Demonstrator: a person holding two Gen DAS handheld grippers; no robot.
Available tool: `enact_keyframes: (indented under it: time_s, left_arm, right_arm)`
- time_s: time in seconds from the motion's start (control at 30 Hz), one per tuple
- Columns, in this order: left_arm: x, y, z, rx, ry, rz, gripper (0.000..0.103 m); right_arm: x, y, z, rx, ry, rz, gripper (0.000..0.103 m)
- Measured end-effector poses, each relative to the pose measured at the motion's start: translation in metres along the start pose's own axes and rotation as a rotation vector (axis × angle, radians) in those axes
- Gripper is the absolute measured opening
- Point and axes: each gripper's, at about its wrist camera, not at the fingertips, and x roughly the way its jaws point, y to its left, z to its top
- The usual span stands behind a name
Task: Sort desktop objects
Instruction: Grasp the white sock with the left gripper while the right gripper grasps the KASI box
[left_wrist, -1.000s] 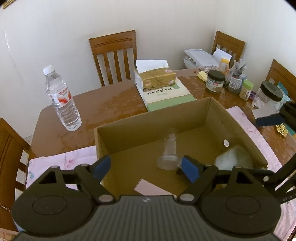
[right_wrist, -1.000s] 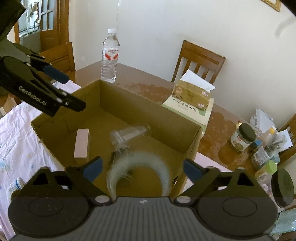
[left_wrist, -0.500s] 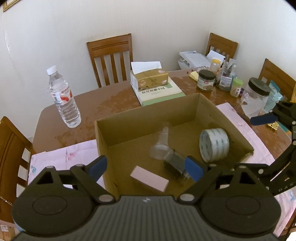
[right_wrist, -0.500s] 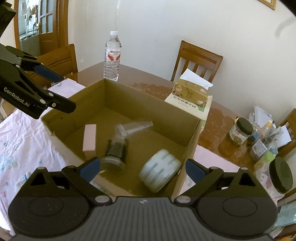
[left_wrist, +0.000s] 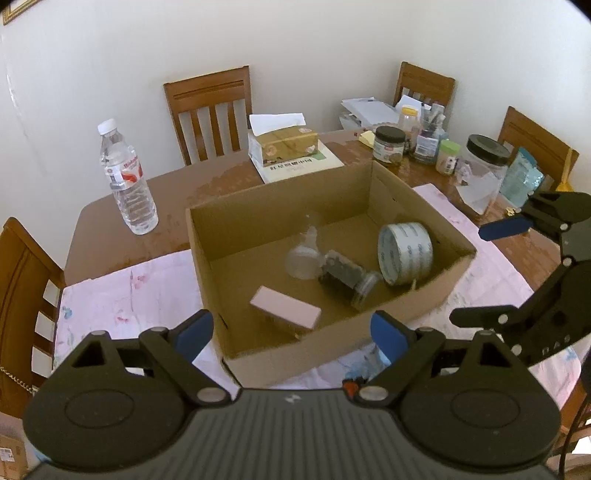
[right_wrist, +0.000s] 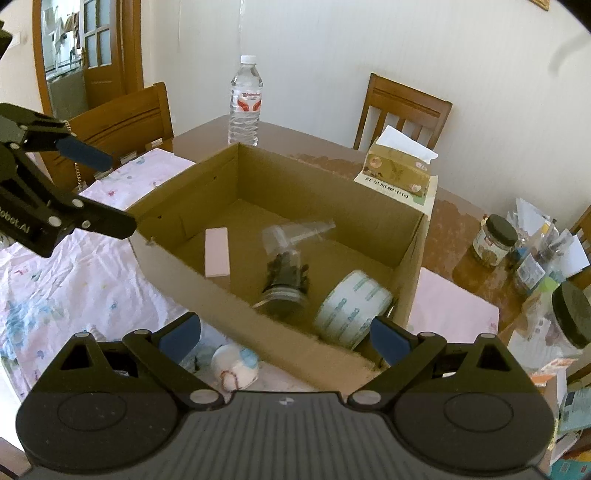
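An open cardboard box (left_wrist: 436, 299) (right_wrist: 207, 288) stands on the table. Inside lie a roll of white tape (left_wrist: 405, 253) (right_wrist: 352, 308), a small jar on its side (left_wrist: 347, 277) (right_wrist: 286, 284), a clear plastic cup (left_wrist: 304, 256) (right_wrist: 295, 230) and a pink block (left_wrist: 284, 312) (right_wrist: 217, 251). My left gripper (left_wrist: 291, 334) is open and empty, above the box's near edge. My right gripper (right_wrist: 284, 334) is open and empty, above the box's near right corner. A small white item (right_wrist: 236, 365) lies on the cloth below the right gripper.
A water bottle (left_wrist: 127, 177) (right_wrist: 245, 101) stands at the far left of the table. A tissue box on a book (left_wrist: 282, 146) (right_wrist: 400, 171) lies behind the cardboard box. Jars and bottles (left_wrist: 436, 147) (right_wrist: 517, 247) crowd the right. Wooden chairs surround the table. A pink cloth (left_wrist: 122, 295) covers the near side.
The tape roll has dropped from my right gripper into the box and come to rest against the right wall. Both grippers have drawn back and up from the box.
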Motion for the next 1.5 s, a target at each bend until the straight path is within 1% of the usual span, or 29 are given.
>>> enact_keyframes:
  time_s: [0.17,0.33,0.53,0.67,0.8,0.97,1.1,1.17,1.37,1.5]
  left_arm:
    - [-0.009,-0.003,-0.016,0.022,-0.006,-0.008,0.092]
    - [-0.011,-0.005,-0.034,0.035,0.009,-0.048,0.092]
    - [-0.011,-0.009,-0.057,0.047,0.029,-0.073,0.092]
    - [-0.011,-0.010,-0.073,0.047,0.049,-0.093,0.092]
    - [-0.010,-0.011,-0.090,0.045,0.069,-0.088,0.092]
    - [-0.006,-0.015,-0.112,0.065,0.103,-0.107,0.092]
    - [0.000,-0.021,-0.127,0.092,0.117,-0.105,0.092]
    - [0.003,-0.024,-0.134,0.105,0.117,-0.089,0.092]
    - [0.015,-0.035,-0.146,0.168,0.095,-0.044,0.092]
    - [0.019,-0.041,-0.150,0.198,0.068,-0.037,0.092]
  right_arm:
    - [-0.009,0.007,-0.011,0.025,0.007,-0.015,0.100]
    - [-0.016,0.010,-0.027,0.064,0.029,-0.029,0.100]
    - [-0.020,0.020,-0.045,0.091,0.056,-0.034,0.100]
    - [-0.022,0.026,-0.054,0.099,0.063,-0.033,0.100]
    - [-0.023,0.029,-0.065,0.108,0.083,-0.042,0.100]
    - [-0.024,0.032,-0.078,0.135,0.107,-0.041,0.100]
    - [-0.024,0.040,-0.086,0.140,0.121,-0.028,0.100]
    - [-0.023,0.043,-0.088,0.142,0.126,-0.023,0.100]
    - [-0.024,0.049,-0.099,0.160,0.134,-0.026,0.100]
    - [-0.024,0.047,-0.109,0.193,0.148,-0.029,0.100]
